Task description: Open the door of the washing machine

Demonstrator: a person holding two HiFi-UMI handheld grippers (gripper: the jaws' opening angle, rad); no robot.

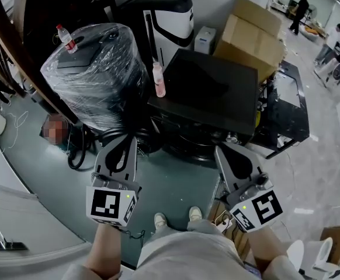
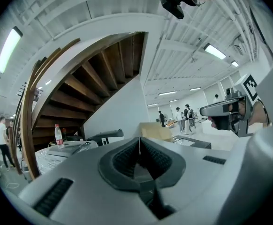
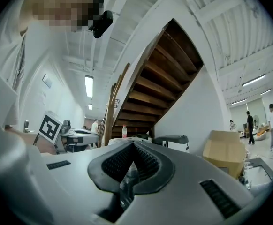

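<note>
Nearest the camera are the person's two shoes (image 1: 160,220), on the grey floor just short of the washing machine (image 1: 211,92). Two grippers are held out in front of the body, one in each hand. The left gripper (image 1: 123,149) and the right gripper (image 1: 228,156) both point level towards the washing machine, side by side and apart from each other. Each has its jaws pressed together with nothing between them.

The washing machine is the dark, box-shaped unit straight ahead of both grippers. Its flat black top faces the camera, and its front is in shadow just beyond the jaw tips. Neither gripper touches it, and I cannot make out the door.

Left of the washing machine stands one plastic-wrapped appliance (image 1: 94,69). There are two bottles: a red-capped bottle (image 1: 65,38) on the wrapped appliance and a pink bottle (image 1: 158,79) at the machine's left edge. Behind the machine are one black-and-white appliance (image 1: 167,19) and, to its right, two stacked cardboard boxes (image 1: 252,28). Further right and farther off stands one person (image 1: 301,7).
</note>
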